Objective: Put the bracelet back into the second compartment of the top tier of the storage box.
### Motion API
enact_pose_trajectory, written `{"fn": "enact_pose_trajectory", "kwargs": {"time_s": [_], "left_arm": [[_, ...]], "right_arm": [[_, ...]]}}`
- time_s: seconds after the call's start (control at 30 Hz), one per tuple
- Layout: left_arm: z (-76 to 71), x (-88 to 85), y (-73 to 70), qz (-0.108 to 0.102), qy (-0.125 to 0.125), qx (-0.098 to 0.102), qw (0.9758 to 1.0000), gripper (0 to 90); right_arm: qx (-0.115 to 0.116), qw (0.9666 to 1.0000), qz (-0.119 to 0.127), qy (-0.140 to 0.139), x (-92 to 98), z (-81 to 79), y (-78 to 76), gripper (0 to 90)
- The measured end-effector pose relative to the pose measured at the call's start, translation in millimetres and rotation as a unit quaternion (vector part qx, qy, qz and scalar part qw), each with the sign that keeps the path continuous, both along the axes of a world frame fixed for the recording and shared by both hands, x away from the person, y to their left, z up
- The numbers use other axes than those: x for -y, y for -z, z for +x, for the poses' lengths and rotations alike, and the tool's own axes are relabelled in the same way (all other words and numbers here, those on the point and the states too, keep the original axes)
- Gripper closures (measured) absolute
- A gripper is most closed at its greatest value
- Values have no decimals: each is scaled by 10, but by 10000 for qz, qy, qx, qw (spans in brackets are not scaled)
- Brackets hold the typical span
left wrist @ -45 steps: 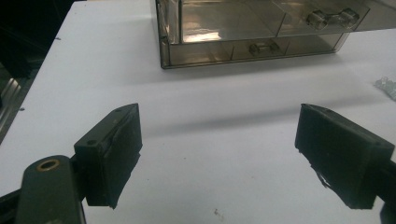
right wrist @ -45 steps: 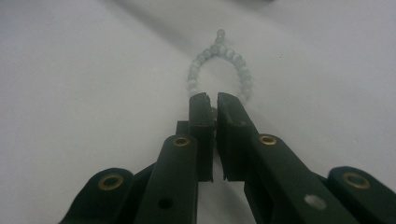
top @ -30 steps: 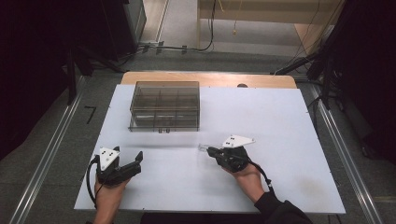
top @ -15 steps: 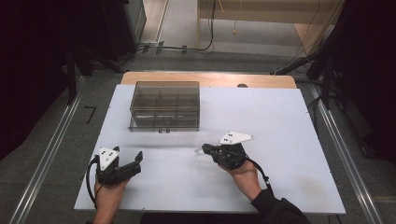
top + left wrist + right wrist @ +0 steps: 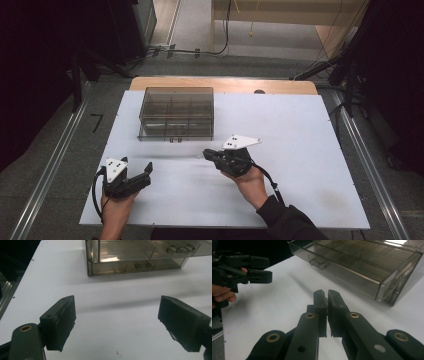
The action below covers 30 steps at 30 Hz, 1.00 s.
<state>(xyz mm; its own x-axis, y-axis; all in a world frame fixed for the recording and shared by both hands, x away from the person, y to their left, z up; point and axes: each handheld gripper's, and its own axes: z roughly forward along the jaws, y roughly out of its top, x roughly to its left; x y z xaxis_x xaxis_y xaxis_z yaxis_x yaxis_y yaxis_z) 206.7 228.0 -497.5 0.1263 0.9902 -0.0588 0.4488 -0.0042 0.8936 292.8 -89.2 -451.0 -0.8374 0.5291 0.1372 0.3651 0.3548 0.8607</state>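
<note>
Smoky plastic, one compartment box [image 5: 176, 113] sat on the white bench [image 5: 300, 150]. Near its front, my left tool [image 5: 117, 322] gaped wide, empty; my right tool [image 5: 327, 302] was pressed nearly together.

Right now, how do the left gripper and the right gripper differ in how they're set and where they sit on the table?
The left gripper has its fingers spread wide apart; the right gripper has its fingers nearly pressed together, and whether anything is pinched between them is unclear. The left gripper lies near the table's front left corner; the right gripper is nearer the middle, closer to the clear compartment box. Both are black and hand-held.
</note>
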Motion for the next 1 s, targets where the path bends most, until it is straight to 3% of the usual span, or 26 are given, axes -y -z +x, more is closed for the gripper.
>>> {"fn": "enact_pose_trajectory", "kwargs": {"time_s": [0.37, 1.0], "left_arm": [[3, 0, 1, -8, 12, -10, 10000, 153], [2, -3, 0, -11, 26, -7, 10000, 153]], "right_arm": [[-20, 9999, 73, -104, -196, 44, -99, 839], [249, 9990, 337, -157, -400, 109, -427, 839]]}}
